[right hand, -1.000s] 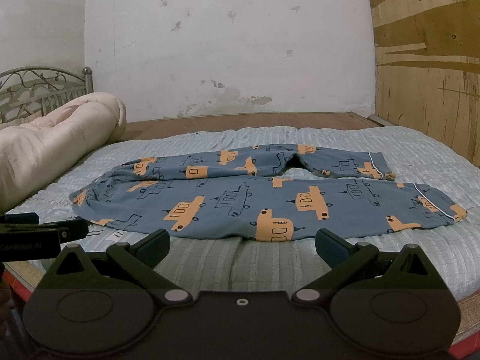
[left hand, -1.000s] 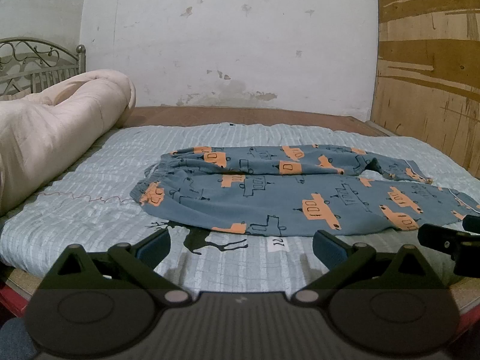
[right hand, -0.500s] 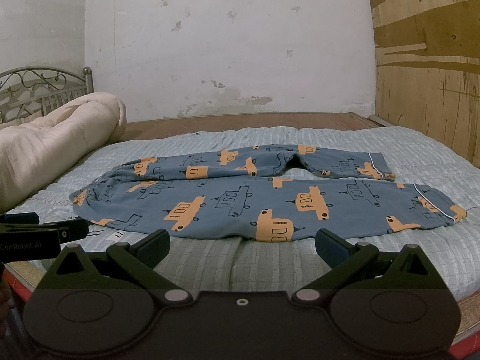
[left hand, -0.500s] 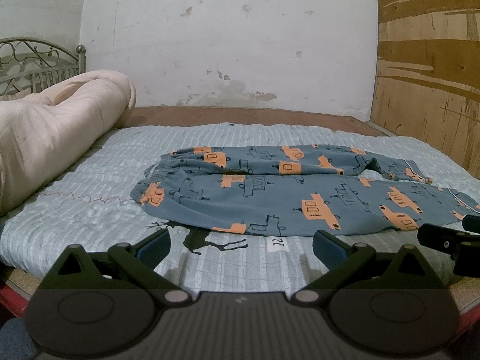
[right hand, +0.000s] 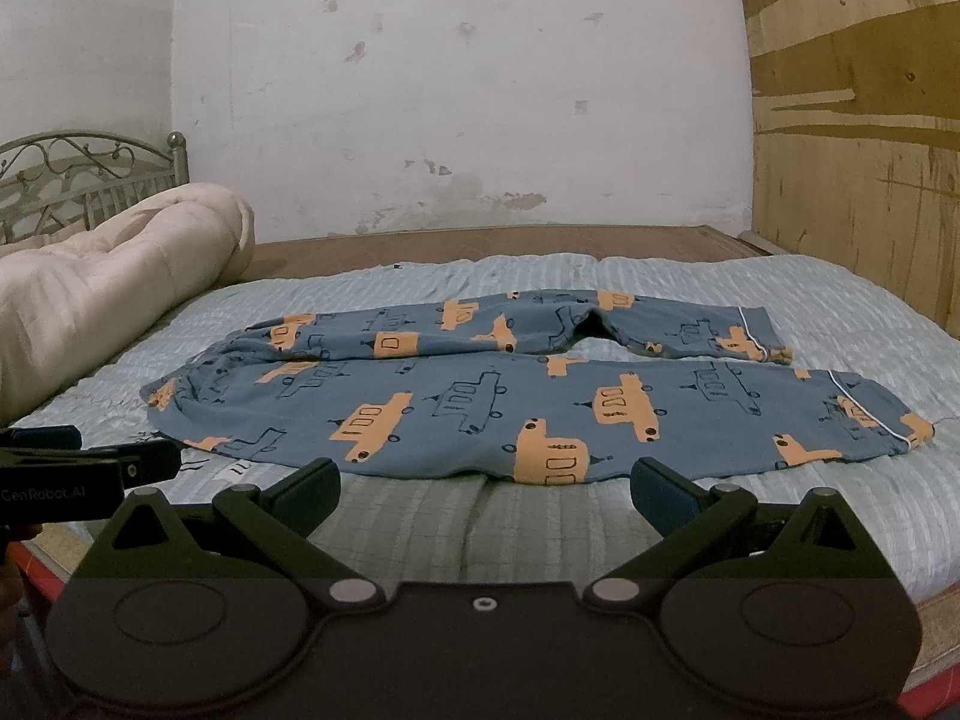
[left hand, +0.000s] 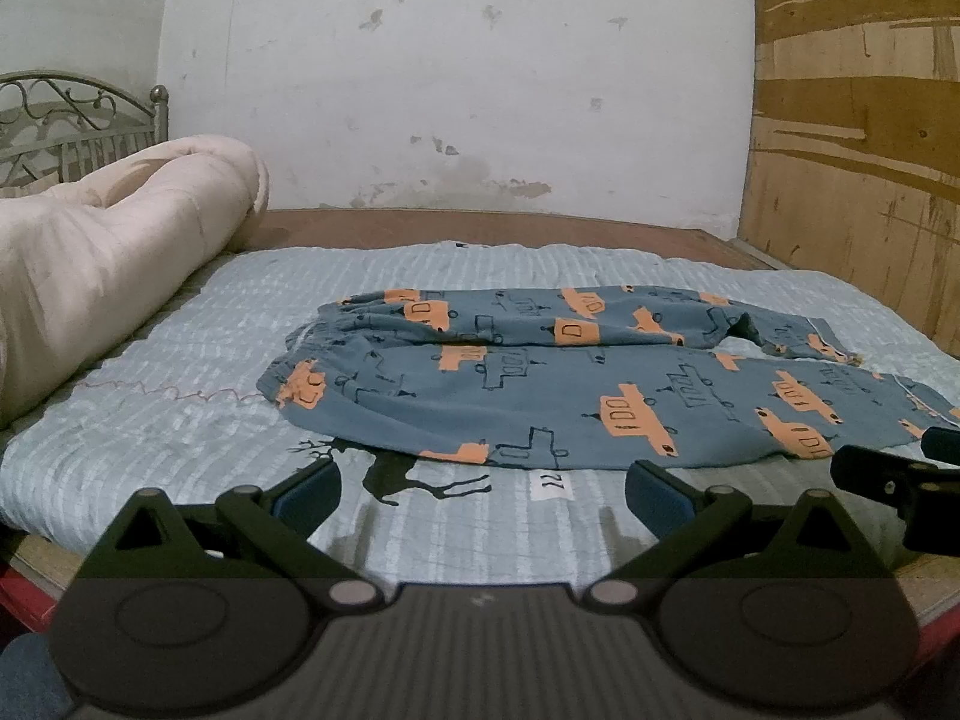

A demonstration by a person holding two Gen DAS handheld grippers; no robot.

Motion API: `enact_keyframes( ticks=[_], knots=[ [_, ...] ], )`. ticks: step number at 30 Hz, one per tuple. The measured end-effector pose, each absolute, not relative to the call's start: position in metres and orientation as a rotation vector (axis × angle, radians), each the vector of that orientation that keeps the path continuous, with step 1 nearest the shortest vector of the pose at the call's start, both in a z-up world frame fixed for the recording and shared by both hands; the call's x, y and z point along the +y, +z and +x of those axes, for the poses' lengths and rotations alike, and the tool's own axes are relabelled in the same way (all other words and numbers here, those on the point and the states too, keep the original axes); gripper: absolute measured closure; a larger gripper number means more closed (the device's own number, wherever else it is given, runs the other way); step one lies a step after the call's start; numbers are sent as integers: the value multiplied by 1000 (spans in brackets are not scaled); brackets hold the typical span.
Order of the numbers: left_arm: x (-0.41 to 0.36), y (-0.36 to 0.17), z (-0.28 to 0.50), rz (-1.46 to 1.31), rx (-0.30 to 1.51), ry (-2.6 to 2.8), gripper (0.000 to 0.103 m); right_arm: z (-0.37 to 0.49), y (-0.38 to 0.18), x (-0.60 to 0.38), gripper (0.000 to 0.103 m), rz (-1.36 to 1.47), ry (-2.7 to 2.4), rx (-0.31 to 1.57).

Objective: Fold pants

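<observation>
Blue pants [right hand: 540,408] lay flat on the bed [right hand: 780,516], both the left tongs [left hand: 483,483] and right tongs [right hand: 483,483] wide and empty short of the near edge; best pinching waistband and cuff together.

left gripper [left hand: 483,489] black, blue pads | right gripper [right hand: 483,489] black, blue pads

A small white tag [left hand: 553,483] on the pale blue bedspread [left hand: 180,420], at about 6 o'clock from the pants [left hand: 540,402], bears the number "22". The left gripper [right hand: 90,468], at 9 o'clock in the right wrist view, carries white lettering reading "GenRobot.AI".
</observation>
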State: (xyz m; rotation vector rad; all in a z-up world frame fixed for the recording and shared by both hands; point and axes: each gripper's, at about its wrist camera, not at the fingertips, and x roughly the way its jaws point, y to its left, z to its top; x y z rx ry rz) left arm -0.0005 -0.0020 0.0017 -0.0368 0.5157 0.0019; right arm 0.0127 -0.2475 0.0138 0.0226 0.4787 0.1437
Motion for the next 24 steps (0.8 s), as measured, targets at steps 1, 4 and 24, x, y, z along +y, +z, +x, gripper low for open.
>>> enact_keyframes(
  ticks=[1,4,24],
  knots=[
    [-2,1,0,-36,521,2,1,13,14,-248,1,23,144,479],
    [-4,-1,3,-27,545,3,1,13,14,-247,1,22,144,480],
    [-11,20,33,35,702,40,1,20,23,-245,1,7,127,494]
  ],
)
